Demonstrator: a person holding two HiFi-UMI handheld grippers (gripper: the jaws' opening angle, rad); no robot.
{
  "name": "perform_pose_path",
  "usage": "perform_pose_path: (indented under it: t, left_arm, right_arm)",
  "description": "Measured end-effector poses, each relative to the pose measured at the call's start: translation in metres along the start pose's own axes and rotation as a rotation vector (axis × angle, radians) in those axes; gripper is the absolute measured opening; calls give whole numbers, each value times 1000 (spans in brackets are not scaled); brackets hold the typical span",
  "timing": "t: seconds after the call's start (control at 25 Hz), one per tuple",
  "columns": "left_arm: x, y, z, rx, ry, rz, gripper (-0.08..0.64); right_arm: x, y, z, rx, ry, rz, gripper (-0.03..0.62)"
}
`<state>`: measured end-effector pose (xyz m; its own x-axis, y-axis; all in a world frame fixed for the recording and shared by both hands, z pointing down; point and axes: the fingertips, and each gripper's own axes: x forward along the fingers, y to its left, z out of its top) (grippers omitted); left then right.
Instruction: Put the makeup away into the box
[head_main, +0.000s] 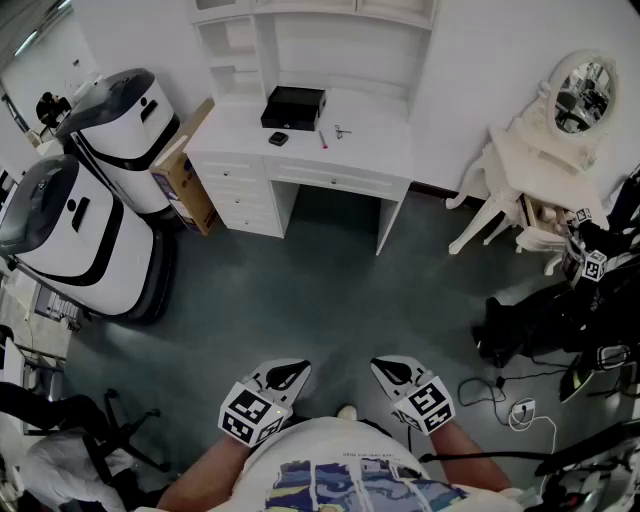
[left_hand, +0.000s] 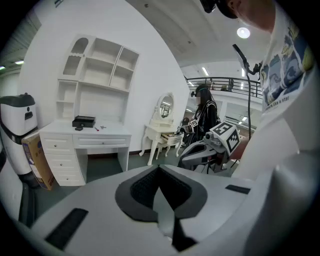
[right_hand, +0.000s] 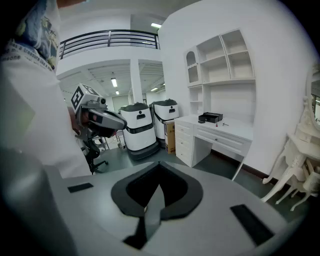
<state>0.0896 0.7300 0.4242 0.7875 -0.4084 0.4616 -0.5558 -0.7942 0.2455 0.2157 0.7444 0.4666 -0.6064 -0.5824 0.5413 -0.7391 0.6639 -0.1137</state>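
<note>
White desk (head_main: 300, 130) far off; makeup (head_main: 278, 139) beside black box (head_main: 293, 106) barely discernible.

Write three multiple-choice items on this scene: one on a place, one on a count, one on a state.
1. Where does the black rectangular box stand?
A. On the white desk's top
B. On the grey floor
C. On a chair

2. How many white-and-black rounded machines stand left of that desk in the head view?
A. One
B. Two
C. Four

3. How do the right gripper's jaws stand?
A. Wide apart
B. Shut on a red stick
C. Shut, with nothing between them

Answers:
1 A, the head view shows the box near the back of the desk's top.
2 B, two of them stand side by side there.
3 C, the right gripper view shows the jaws meeting with nothing in them.
</note>
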Motion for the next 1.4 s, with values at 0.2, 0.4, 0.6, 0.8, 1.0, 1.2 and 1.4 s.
perform_pose_path:
  t: [0.2,0.4,0.6,0.8,1.0,1.2,1.4]
  left_arm:
    - [-26,41,11,15,-39,-11,14]
    - [-51,85,11,-13,-64,23,14]
    - [-78,126,4,-20,-66,45,14]
    - [-106,171,-3,-24,-44,48,14]
    - [-109,212,-6,-29,-25,35,15]
    - [-58,240,1,-35,-33,24,15]
    - [-17,280,35,-38,-8,50,15]
  right_arm:
    - [38,15,34,-19,-3,-9,25]
    - [80,26,66,-62,5,18,25]
    - [127,38,86,-65,4,32,25]
    - [169,51,111,-56,1,13,26]
    - [195,55,127,-51,13,-24,28]
    - [220,1,116,-13,23,-37,29]
    - [257,-66,144,-13,-4,-27,29]
